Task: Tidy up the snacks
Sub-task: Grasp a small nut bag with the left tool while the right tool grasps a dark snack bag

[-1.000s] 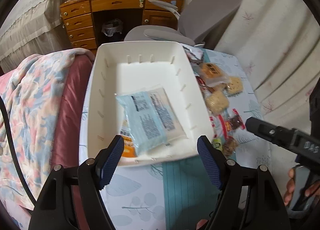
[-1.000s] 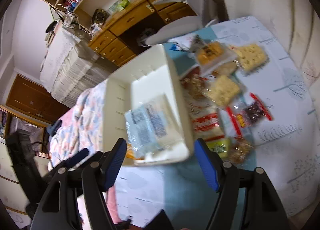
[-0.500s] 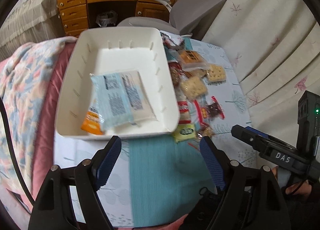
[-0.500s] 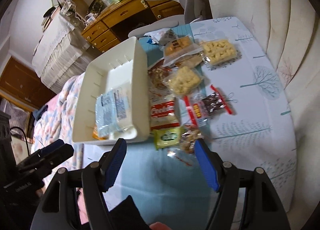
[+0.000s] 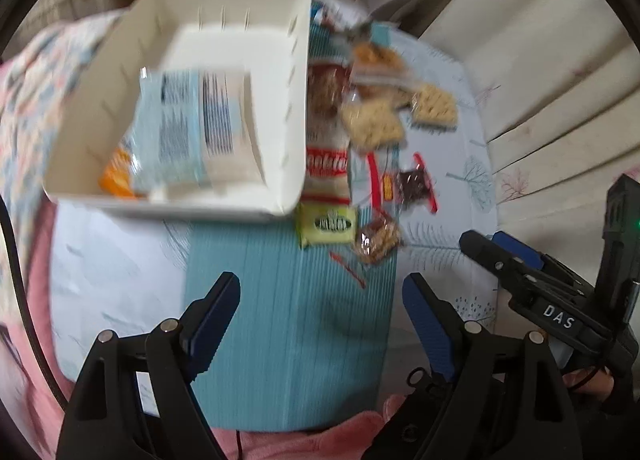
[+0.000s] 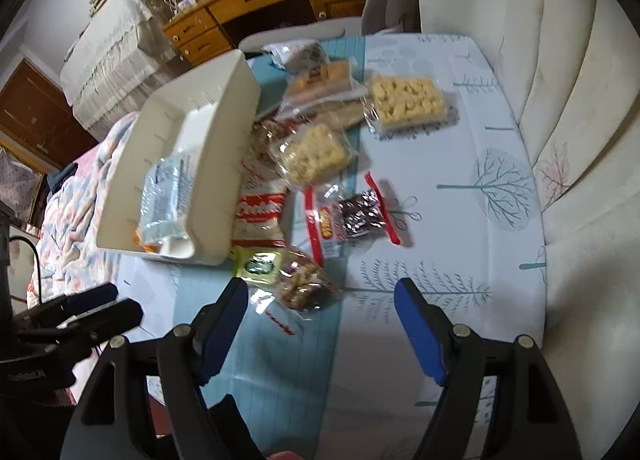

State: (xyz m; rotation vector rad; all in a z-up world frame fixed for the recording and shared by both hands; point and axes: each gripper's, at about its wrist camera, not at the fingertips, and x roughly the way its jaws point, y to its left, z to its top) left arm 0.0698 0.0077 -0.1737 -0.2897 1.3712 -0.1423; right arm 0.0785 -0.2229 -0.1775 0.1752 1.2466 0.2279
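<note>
Bench (image 6: pixel 460 188), tree-print cloth with a teal strip (image 5: pixel 288 320) running from its near edge to its far edge. White bin (image 6: pixel 224 164) along the bench's left edge; it contains a pale blue packet (image 5: pixel 180 128) lying over an orange one (image 5: pixel 116 176). Loose snacks lie just right of the bin, toward the far edge: two clear cracker packs (image 6: pixel 406 102) (image 6: pixel 314 154), a red-and-white bag (image 6: pixel 260 216) against the bin wall, a dark red-trimmed packet (image 6: pixel 362 214), a green packet (image 6: pixel 258 266) at the bin's near corner, and a clear nut pack (image 6: pixel 302 286) touching it.

Left tongs (image 5: pixel 320 300) spread wide, just opened further, nothing between them, over the teal strip nearer than the green packet. Right tongs (image 6: pixel 320 304) likewise wide, just opened further, empty; the nut pack lies just beyond their left finger (image 6: pixel 224 320).
</note>
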